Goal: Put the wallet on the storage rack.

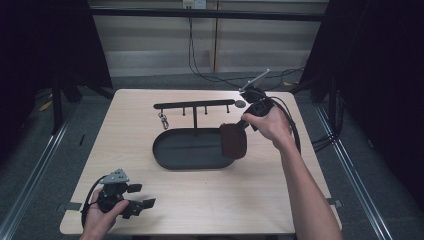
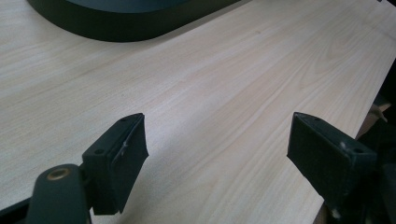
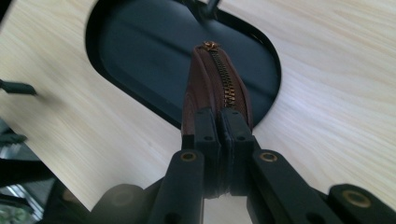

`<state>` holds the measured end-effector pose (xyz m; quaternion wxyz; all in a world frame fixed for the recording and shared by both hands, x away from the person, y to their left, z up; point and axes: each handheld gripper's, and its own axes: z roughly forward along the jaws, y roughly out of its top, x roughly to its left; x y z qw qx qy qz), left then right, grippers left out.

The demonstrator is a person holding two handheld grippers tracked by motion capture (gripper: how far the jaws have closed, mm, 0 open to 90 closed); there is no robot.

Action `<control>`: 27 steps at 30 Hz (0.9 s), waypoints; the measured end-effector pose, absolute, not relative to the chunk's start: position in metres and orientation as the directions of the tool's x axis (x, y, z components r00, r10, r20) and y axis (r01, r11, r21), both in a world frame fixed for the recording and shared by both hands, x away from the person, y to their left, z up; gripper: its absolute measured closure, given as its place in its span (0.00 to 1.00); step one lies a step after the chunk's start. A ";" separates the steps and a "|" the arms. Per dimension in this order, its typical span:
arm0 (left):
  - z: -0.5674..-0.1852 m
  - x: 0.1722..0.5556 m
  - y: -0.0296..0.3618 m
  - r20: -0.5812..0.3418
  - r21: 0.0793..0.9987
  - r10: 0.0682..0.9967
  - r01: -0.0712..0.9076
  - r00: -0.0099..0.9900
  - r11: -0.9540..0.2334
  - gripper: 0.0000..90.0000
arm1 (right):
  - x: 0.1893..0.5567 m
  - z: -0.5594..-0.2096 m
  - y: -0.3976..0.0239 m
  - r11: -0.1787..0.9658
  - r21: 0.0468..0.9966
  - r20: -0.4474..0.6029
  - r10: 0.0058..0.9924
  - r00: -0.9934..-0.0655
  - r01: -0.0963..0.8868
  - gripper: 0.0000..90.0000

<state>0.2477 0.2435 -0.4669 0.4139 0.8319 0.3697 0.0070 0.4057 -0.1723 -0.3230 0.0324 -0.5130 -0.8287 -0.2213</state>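
Down at the near left corner of the pale wooden bench, the person's left hand holds the left gripper low over the wood, its jaws spread wide with nothing between them; in the left gripper view the two black pads stand well apart above bare grain, with the edge of the dark tray showing at the top. Toward the middle of the bench sits that oval black tray, and from its far side rises a thin post carrying a black rack bar with small pegs hanging under it. A metal key ring dangles from the bar's left end. Further right, a dark brown zip pouch hangs in the air over the right end of the tray, pinched by the right gripper, whose jaws are clamped tight on its upper edge. In the right gripper view the pouch is seen edge-on, its brass zipper running away from the jaws above the tray's floor. The person's right hand grips the handle, the forearm reaching in from the lower right.
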 end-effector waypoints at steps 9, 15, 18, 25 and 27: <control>-0.466 0.247 0.244 -0.291 0.702 0.621 0.604 0.728 -0.378 0.22 | 0.415 -0.334 -0.168 0.308 0.375 0.342 0.831 -0.439 0.875 0.96; -0.465 0.247 0.245 -0.291 0.704 0.622 0.603 0.727 -0.376 0.22 | 0.419 -0.348 -0.169 0.277 0.382 0.388 0.818 -0.424 0.882 0.96; -0.466 0.247 0.244 -0.291 0.701 0.619 0.603 0.729 -0.380 0.22 | 0.421 -0.357 -0.168 0.275 0.388 0.402 0.808 -0.430 0.880 0.96; -0.466 0.247 0.244 -0.294 0.702 0.622 0.606 0.726 -0.375 0.22 | 0.427 -0.378 -0.167 0.249 0.406 0.452 0.781 -0.430 0.879 0.96; -0.466 0.247 0.244 -0.292 0.700 0.621 0.605 0.727 -0.379 0.22 | 0.427 -0.383 -0.168 0.224 0.418 0.463 0.781 -0.419 0.880 0.96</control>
